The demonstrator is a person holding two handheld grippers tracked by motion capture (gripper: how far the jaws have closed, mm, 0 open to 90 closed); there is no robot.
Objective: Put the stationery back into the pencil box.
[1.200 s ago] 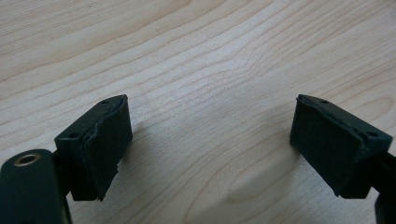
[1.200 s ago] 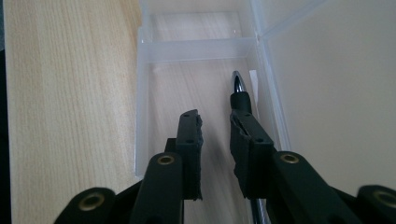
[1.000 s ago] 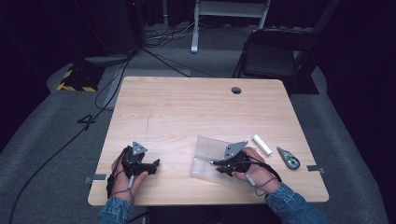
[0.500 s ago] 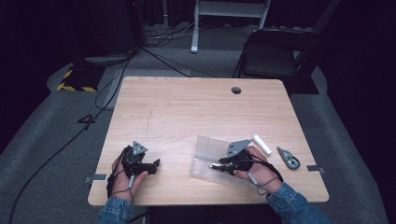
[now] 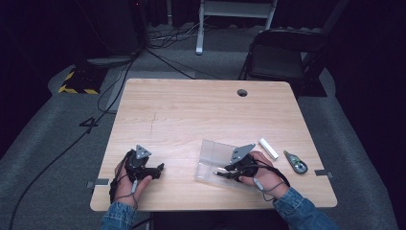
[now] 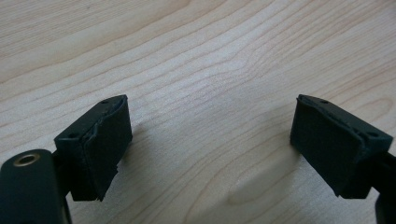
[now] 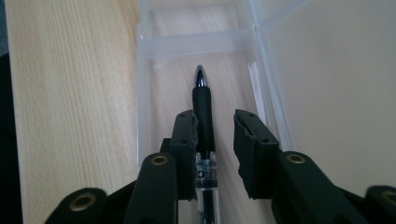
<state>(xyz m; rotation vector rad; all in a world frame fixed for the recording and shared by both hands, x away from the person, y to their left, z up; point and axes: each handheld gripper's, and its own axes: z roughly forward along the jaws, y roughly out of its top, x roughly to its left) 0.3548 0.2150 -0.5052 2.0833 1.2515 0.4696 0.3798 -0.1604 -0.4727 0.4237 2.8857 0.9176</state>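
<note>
Change over the last second is slight. The right gripper (image 5: 221, 173) has been kept low over the near side of the clear plastic box (image 5: 210, 153), with only a small settling of the hand, and the left gripper (image 5: 158, 167) has been left resting on the surface (image 5: 191, 110) near its front edge, well apart from the box.

In the right gripper view the jaws of the right gripper (image 7: 215, 121) are seen parted. A black pen (image 7: 201, 100) lies lengthwise between them inside a long compartment of the box (image 7: 196, 39), its tip pointing away. The pen is touched by one jaw pad, while a clear gap is left to the other, so it is not clamped.

From this it is judged that the pen is resting in its compartment, and that a release or a fresh grip is in hand rather than a carry. Which of the two cannot be told.

In the left gripper view the jaws of the left gripper (image 6: 210, 121) stand wide apart over bare wood, with nothing between them.

Counted on the surface are one pen, one clear box, one white stick (image 5: 268, 148) and one small grey-green dispenser (image 5: 296, 162). The last two lie just right of the box. Two grippers are held, and one folding chair (image 5: 280, 57) stands beyond the far edge.
</note>
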